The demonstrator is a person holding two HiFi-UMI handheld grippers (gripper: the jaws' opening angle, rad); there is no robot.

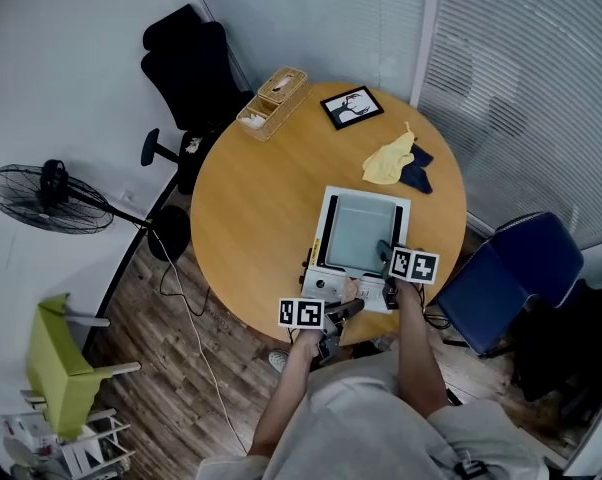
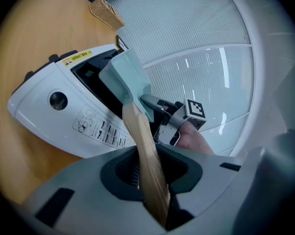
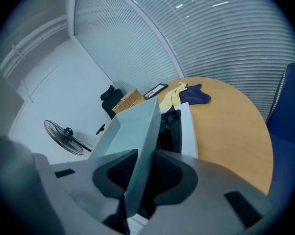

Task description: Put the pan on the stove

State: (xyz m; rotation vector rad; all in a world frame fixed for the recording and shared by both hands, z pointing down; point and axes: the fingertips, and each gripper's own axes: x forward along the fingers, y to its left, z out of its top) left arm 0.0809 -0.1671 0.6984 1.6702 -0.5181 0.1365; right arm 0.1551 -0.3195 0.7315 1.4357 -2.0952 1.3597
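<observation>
Both clamped: left hand-held gripper [image 2: 150,176] on wooden handle [image 2: 141,146], right hand-held gripper [image 3: 139,181] on pan [image 1: 363,230] rim [image 3: 143,141]; we hold pan over stove [image 1: 322,284].

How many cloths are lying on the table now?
2: a yellow cloth and a dark blue cloth touching it, both on the table beyond the stove, near the far right edge. None appears hidden.

Your round wooden table [image 1: 261,218] bore the white stove [image 1: 321,286] near you, a wicker box [image 1: 272,102] and framed picture [image 1: 352,107] at the far edge, and a yellow cloth [image 1: 389,160] touching a dark blue cloth [image 1: 418,175].
</observation>
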